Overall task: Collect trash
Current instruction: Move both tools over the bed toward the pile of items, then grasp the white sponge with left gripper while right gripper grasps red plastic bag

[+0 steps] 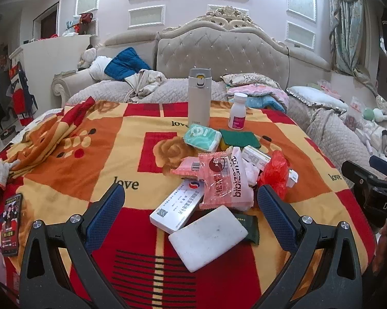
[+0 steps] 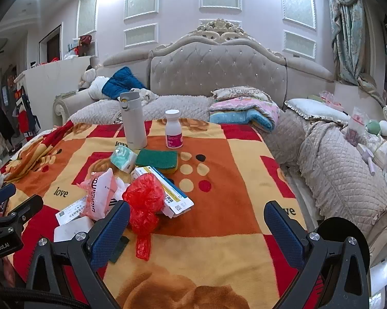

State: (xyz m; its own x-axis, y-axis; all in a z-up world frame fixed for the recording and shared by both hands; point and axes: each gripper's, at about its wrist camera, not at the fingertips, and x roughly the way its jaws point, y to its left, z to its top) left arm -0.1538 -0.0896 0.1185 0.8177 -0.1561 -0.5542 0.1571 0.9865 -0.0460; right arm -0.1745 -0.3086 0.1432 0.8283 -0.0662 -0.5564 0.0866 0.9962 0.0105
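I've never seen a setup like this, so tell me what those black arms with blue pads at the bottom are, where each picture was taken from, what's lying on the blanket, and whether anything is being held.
Those are two hand-held grippers, each carried by a person, each with a fisheye camera looking along its two fingers. One picture is from the left gripper, the other from the right gripper. Both are open and hold nothing.

On the patterned blanket lies a pile: a white foam block, a white medicine box, pink wrappers, a red plastic bag, a tissue pack and a green sponge. Behind stand a thermos and a pill bottle. A phone lies apart.
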